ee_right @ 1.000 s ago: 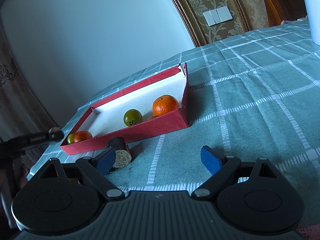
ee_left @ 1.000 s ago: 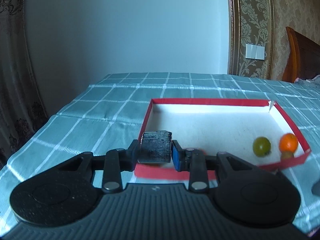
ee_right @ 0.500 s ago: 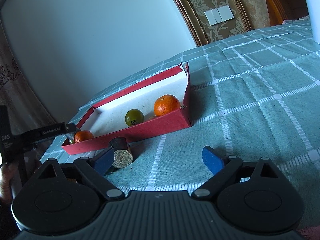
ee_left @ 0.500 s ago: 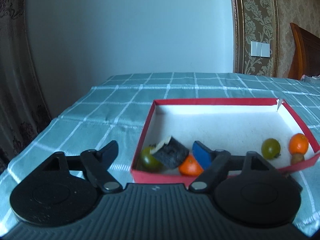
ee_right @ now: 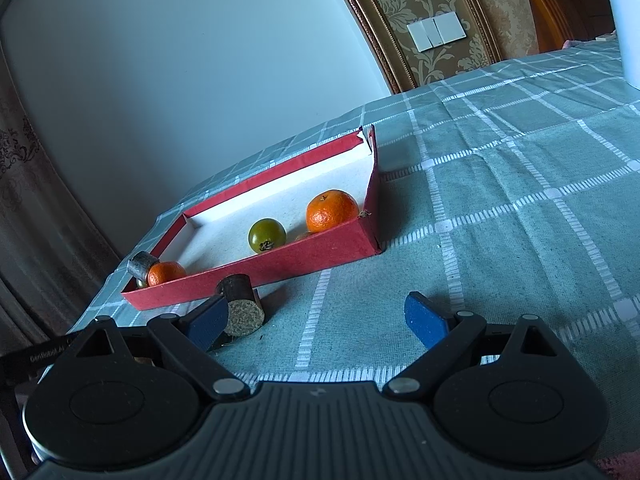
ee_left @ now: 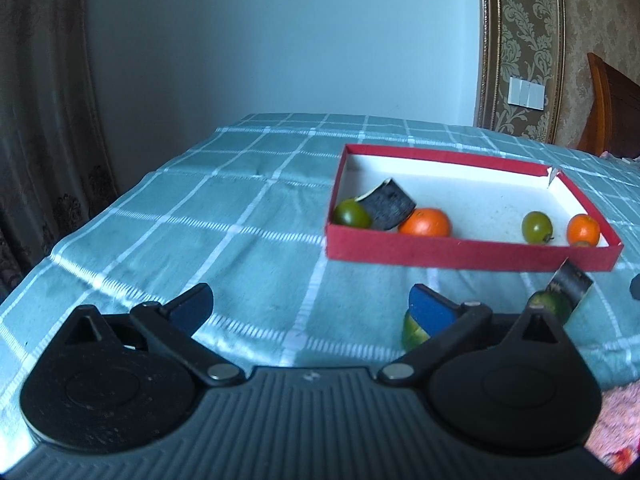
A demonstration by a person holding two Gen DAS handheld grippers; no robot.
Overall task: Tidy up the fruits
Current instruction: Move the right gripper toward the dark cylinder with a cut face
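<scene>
A red box (ee_left: 460, 254) with a white floor lies on the checked cloth. In its left corner sit a green fruit (ee_left: 352, 215), a dark sugarcane piece (ee_left: 388, 205) and an orange (ee_left: 425, 222). At its right end sit a second green fruit (ee_left: 537, 227) and a second orange (ee_left: 583, 229). My left gripper (ee_left: 310, 304) is open and empty, back from the box. On the cloth lie a green fruit (ee_left: 414, 330) behind its right finger, another green fruit (ee_left: 550, 305) and a second cane piece (ee_left: 571, 280). My right gripper (ee_right: 318, 316) is open and empty, its left finger beside that cane piece (ee_right: 241, 304).
The cloth drops off at the table's left edge (ee_left: 80, 236), with a curtain (ee_left: 44, 120) beyond. A wooden headboard (ee_left: 616, 108) and a wall switch (ee_left: 527, 93) stand at the far right. A pink cloth (ee_left: 616, 428) shows at the lower right.
My left gripper opened and let the cane piece drop into the box's left corner, then drew back and up from the box. My right gripper has stayed put.
</scene>
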